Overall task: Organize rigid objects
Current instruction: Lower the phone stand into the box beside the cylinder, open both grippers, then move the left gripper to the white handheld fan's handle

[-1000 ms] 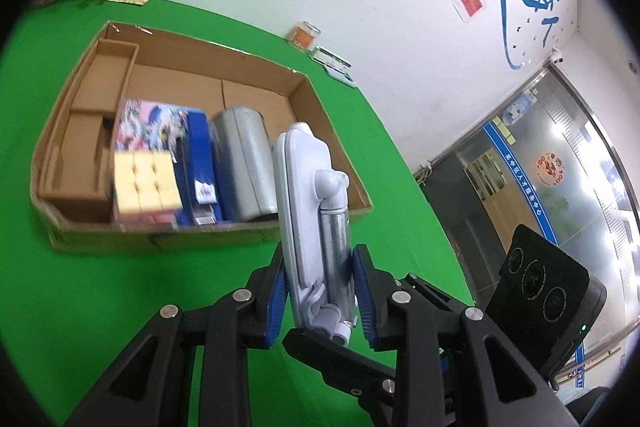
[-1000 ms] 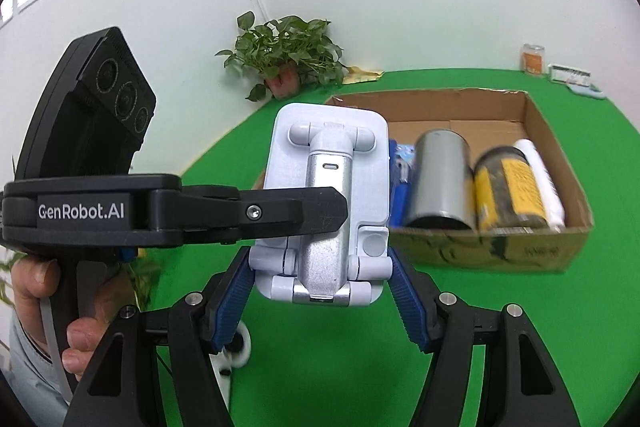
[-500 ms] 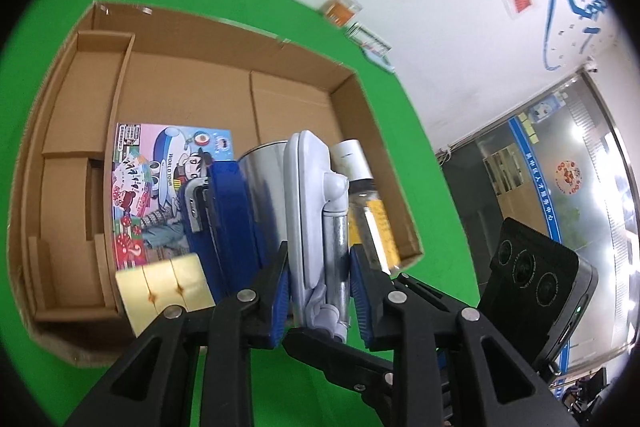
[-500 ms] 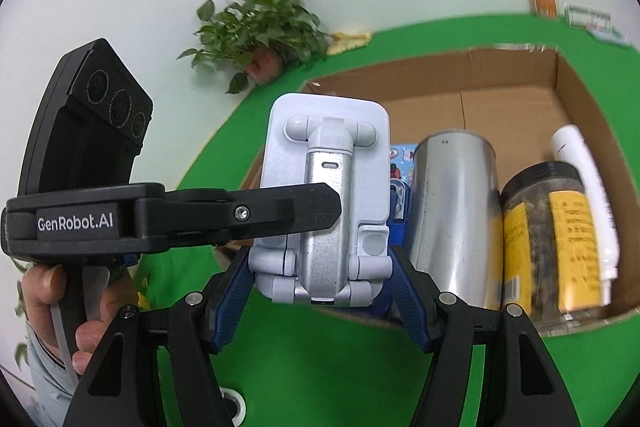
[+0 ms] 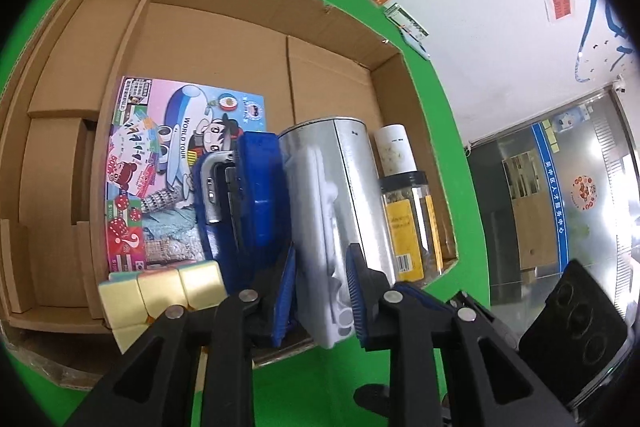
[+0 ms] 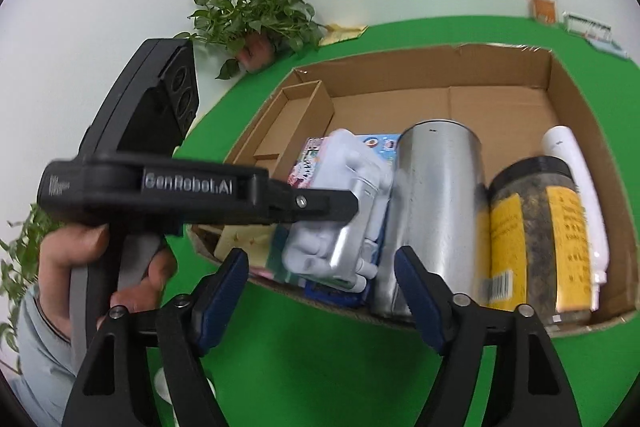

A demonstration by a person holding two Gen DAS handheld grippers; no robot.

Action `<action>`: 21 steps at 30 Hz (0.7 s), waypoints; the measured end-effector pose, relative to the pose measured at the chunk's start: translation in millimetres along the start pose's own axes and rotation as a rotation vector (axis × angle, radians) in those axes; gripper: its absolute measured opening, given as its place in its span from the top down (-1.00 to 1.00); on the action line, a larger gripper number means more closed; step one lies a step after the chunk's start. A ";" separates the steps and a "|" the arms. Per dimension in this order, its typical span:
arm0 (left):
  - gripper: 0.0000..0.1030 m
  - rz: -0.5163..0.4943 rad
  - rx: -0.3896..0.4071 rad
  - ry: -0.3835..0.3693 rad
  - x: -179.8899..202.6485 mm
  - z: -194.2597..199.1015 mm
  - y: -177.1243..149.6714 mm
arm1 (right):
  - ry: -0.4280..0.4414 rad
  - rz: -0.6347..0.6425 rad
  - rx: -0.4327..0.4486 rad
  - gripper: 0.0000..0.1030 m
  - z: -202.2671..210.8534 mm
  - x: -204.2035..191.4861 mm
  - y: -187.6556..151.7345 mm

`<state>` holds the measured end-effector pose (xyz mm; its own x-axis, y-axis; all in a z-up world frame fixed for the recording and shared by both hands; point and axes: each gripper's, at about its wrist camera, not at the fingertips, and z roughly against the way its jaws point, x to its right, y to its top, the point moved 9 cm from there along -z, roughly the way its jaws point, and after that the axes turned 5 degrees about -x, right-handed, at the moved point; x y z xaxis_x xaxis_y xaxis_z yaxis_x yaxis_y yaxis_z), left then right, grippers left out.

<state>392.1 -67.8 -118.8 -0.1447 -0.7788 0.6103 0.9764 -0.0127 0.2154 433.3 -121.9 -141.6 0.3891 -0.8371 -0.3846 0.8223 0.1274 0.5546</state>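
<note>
Green table [image 6: 320, 367]: left gripper [image 5: 320, 291] closing, clamps phone stand [image 5: 320, 227] against silver can [image 5: 360, 187]; right gripper [image 6: 320, 287] opening, empty.

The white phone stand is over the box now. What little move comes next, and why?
Probably lower the white phone stand into the gap between the blue case and the silver can. The left gripper holds it; the right gripper is opening, nothing between its jaws.

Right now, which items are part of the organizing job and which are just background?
Job:
- white phone stand, in the left gripper
- cardboard box
- silver can
- jar
- white bottle
- puzzle cube
- blue stapler

Background:
- potted plant
- orange jar
</note>
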 end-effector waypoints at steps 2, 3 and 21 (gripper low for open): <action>0.48 -0.007 0.047 0.030 -0.8 9.2 2.8 | -0.027 0.004 0.021 -0.37 6.0 -0.3 -6.9; 0.47 -0.010 0.078 0.041 -0.9 16.6 4.2 | -0.043 0.006 0.034 -0.37 10.9 0.9 -11.3; -0.85 -0.064 0.554 0.511 -38.8 176.2 -170.1 | -0.205 0.182 0.186 -0.98 55.4 -59.4 -98.8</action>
<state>203.4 75.0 -44.8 0.0251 -0.9827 0.1835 0.7256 0.1442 0.6729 306.0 -114.2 -132.7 0.4152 -0.9017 -0.1207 0.6500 0.2012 0.7329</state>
